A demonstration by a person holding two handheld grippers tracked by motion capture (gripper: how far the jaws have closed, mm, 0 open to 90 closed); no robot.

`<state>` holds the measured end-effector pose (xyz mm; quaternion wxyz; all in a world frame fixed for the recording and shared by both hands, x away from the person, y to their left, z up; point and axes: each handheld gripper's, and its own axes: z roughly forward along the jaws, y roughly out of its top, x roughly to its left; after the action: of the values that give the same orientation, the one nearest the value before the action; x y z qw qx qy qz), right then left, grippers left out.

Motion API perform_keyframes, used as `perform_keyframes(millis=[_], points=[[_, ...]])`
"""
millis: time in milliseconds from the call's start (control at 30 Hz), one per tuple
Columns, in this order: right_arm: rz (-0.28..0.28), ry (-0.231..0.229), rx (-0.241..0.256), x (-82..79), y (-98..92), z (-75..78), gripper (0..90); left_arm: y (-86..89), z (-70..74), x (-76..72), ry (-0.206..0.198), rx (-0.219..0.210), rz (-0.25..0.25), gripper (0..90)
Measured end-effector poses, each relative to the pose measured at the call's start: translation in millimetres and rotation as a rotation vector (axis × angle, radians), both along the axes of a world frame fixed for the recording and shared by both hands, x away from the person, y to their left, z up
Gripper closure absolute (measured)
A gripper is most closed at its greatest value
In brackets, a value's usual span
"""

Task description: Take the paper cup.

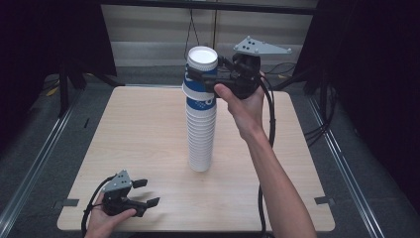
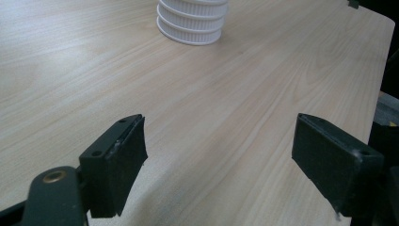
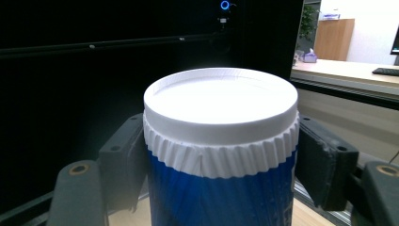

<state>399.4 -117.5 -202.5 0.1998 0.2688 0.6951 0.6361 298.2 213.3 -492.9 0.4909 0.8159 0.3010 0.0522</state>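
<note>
Pale wood grain covers the bench (image 1: 138, 134), which stands on a grey floor with dark curtains at both sides and a light wall panel behind. Near the middle of the bench rises a tall stack of paper cups (image 1: 201, 134), set upside down, their white ribbed rims piled one over another. The top cup (image 1: 202, 59) is blue with a white base facing up, and it sits at the head of the stack; whether it is lifted clear of the cup below cannot be told.

The right gripper (image 1: 208, 79) is held high over the far half of the bench, reaching in from the right. Its fingers (image 3: 123, 160) press against both sides of the top cup just under the crimped white rim, 1 finger on each side, so the cup is clasped between them.

The left gripper (image 1: 143, 192) rests at the near left corner of the bench, well apart from the stack. Its fingers (image 2: 117, 160) stand wide, with bare wood between them, and they point toward the foot of the stack.
</note>
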Motion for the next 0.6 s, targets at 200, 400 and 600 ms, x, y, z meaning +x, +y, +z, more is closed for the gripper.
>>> perform_keyframes(millis=[200,400,600], points=[[-0.003,-0.013,0.015,-0.6,-1.6,2.9,27.1,0.4,0.1,0.2,0.001,-0.002,0.001,18.0],[0.008,-0.024,0.026,-2.7,-3.2,7.5,27.2,-0.3,-0.3,0.4,0.004,-0.001,-0.002,18.1],[0.006,-0.035,0.03,-6.3,-6.3,12.8,27.5,0.2,-0.2,0.5,0.004,-0.002,0.002,18.0]])
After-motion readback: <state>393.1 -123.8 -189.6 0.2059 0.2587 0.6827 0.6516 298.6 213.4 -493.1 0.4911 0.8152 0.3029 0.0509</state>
